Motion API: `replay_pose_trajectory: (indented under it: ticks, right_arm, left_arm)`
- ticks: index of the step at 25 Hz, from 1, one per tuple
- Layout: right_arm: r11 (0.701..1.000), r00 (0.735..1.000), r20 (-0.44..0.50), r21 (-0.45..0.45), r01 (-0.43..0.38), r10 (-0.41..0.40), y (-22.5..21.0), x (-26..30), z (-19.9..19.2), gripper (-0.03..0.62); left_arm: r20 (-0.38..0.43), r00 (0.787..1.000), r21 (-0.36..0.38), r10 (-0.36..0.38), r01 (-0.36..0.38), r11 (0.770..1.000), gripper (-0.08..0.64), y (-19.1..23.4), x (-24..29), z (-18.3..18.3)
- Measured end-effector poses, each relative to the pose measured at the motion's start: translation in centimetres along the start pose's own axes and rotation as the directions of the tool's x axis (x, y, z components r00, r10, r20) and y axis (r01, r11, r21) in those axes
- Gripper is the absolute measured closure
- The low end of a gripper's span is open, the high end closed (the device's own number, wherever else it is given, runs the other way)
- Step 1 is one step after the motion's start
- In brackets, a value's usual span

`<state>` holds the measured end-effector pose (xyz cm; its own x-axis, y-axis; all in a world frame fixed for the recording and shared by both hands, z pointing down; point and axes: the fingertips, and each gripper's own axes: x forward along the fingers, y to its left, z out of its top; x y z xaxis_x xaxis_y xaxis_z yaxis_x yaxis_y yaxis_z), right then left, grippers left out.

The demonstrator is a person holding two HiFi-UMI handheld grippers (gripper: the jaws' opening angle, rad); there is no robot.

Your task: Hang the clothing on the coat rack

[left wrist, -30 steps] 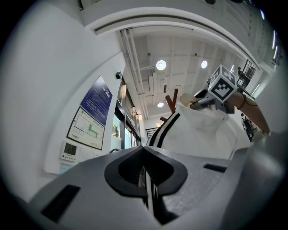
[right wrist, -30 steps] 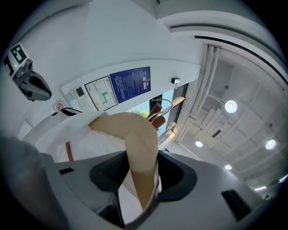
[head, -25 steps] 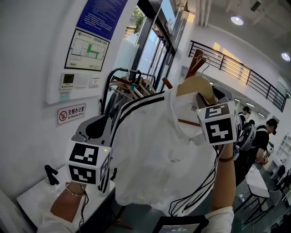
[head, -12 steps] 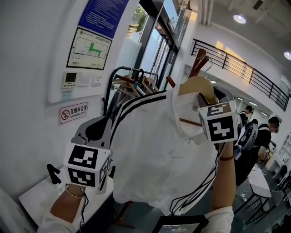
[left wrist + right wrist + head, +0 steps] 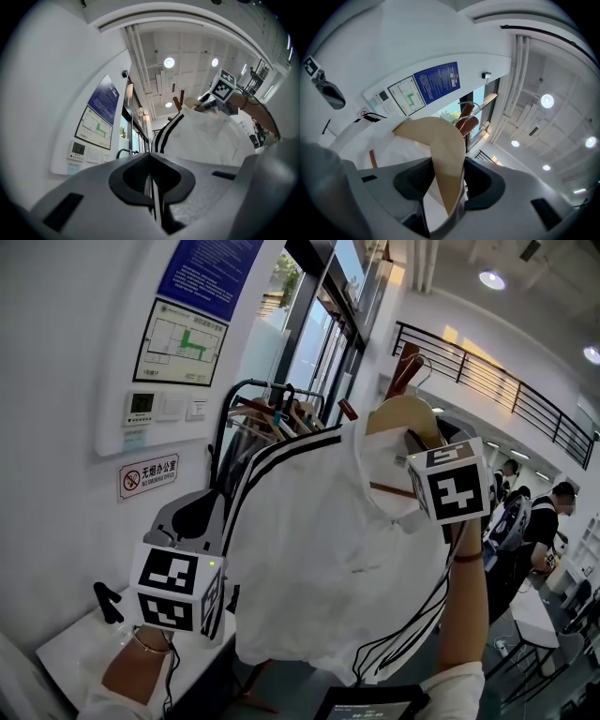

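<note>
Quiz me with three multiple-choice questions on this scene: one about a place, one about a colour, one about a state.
1. The coat rack stands: A left of the garment, by the wall; B right of it; C out of view.
2. The garment's stripes are: A red; B black; C blue.
3. The right gripper is: A open; B shut, empty; C shut on the hanger.
A: it shows behind the garment's left edge. B: black on white. C: its jaws clamp the wooden hanger.

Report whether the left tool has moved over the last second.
Yes, slightly: the left tool has sunk a little lower, farther below the no-smoking sign on the wall.
</note>
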<state>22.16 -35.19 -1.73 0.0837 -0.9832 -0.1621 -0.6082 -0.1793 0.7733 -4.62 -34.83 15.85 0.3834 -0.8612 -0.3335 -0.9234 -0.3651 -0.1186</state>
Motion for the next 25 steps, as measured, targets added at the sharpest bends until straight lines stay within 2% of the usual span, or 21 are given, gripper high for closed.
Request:
replay_pose_trajectory:
  ticks: [8,25]
  right_arm:
    - [0.999,0.999,-0.022,0.007,-0.036,0.037,1.2,1.1,-0.7,0.390]
    - [0.996,0.996,-0.020,0.022,-0.081,0.081,3.7,2.5,-3.0,0.390]
  left_arm:
    - [0.004,1.000,-0.005,0.008,-0.008,1.000,0.558,0.6,0.6,-0.3]
    - [-0.021,0.999,-0.020,-0.036,0.035,0.999,0.558,-1.0,2.4,-2.2]
